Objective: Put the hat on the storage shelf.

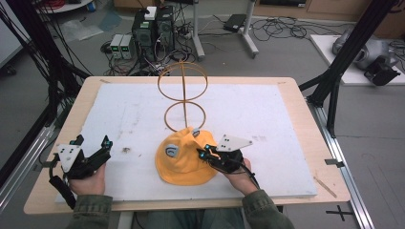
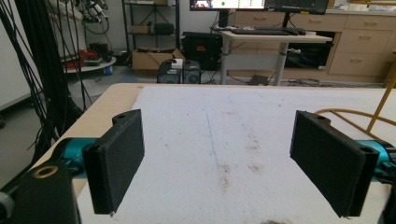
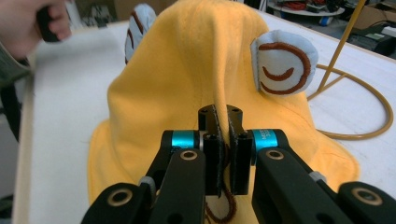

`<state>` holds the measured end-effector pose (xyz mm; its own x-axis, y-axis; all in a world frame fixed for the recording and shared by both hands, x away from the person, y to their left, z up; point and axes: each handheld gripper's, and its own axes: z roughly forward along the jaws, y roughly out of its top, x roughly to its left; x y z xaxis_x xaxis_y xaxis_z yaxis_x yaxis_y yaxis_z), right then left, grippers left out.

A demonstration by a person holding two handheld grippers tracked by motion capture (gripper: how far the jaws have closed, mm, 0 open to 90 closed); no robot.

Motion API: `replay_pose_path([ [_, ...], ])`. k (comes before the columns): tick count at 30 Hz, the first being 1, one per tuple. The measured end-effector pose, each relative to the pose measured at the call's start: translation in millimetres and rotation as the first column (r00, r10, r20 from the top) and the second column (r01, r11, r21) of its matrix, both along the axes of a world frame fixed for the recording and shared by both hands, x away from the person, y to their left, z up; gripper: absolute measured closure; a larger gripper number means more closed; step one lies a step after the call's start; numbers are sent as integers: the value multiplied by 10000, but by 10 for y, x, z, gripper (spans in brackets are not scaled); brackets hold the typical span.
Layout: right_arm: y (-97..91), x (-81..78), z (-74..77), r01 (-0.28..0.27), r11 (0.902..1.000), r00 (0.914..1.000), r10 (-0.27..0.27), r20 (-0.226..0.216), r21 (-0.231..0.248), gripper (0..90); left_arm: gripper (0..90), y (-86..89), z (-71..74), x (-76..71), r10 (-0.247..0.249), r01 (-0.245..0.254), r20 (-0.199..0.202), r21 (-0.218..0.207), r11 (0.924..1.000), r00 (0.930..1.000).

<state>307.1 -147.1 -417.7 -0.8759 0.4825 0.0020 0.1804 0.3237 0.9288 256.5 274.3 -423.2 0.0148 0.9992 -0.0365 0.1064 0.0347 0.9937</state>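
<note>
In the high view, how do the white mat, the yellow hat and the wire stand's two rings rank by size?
1. White mat, by far the largest.
2. Yellow hat.
3. Upper ring of the wire stand.
4. Lower ring, slightly smaller-looking, though tilt and distance make that unsure.

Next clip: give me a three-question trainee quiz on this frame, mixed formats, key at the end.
1. True or false: the left tongs are clamped on the yellow hat.
2. Multiple choice: the right tongs grip (A) the gold wire stand, (B) a fold of hat fabric, (C) nothing.
3. Fill in: the hat lies on the ____ mat.

Key: 1 false, they are open over bare mat; 2 B; 3 white.
</note>
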Motion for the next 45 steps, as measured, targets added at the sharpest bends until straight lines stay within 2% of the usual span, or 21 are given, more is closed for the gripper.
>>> replay_pose_path([
  [6,-47,-17,58,-55,9991,9999,51,104,413,881,180,7,1,-1,21,-21,1,-14,10000,10000],
  [7,-71,-44,107,-182,9975,9995,164,275,682,881,180,11,3,-3,23,-23,5,-24,10000,10000],
  [11,-112,-124,254,-627,9941,9963,571,648,880,880,180,28,6,-7,70,-70,27,-145,9999,10000],
  [16,-196,-211,518,-1036,9838,9907,890,1029,1466,880,180,40,0,-2,110,-110,-9,-193,9998,9999],
  [18,-232,-236,659,-1240,9804,9866,1053,1246,1534,880,180,46,-1,7,123,-123,-12,-165,9998,9999],
  [19,-232,-236,659,-1240,9804,9866,1053,1246,1534,880,180,46,-1,7,123,-123,-12,-165,9998,9999],
  [20,-270,-263,844,-1454,9783,9802,1222,1556,1478,880,180,61,1,10,173,-173,-23,-137,9998,9998],
  [23,-321,-269,1073,-1680,9726,9741,1388,1786,1605,880,180,86,0,8,258,-258,-12,-160,9995,9997],
  [26,-383,-226,1297,-1783,9664,9704,1417,1954,1849,880,180,105,8,1,321,-321,6,-214,9993,9995],
  [29,-434,-149,1480,-1638,9629,9725,1210,1991,2146,880,180,106,12,1,316,-315,43,-238,9992,9995],
  [34,-476,-20,1699,-1412,9592,9742,906,2069,2449,879,181,129,12,3,385,-383,77,-276,9989,9992],
  [37,-487,38,1816,-1352,9506,9739,757,2139,2794,879,181,142,-13,21,420,-421,-40,-316,9986,9991],
  [44,-446,255,2169,-833,9570,9706,147,2403,2778,878,181,133,-14,31,418,-419,-55,-205,9989,9991],
  [45,-446,255,2169,-833,9570,9706,147,2403,2778,878,181,133,-14,31,418,-419,-55,-205,9989,9991],
])
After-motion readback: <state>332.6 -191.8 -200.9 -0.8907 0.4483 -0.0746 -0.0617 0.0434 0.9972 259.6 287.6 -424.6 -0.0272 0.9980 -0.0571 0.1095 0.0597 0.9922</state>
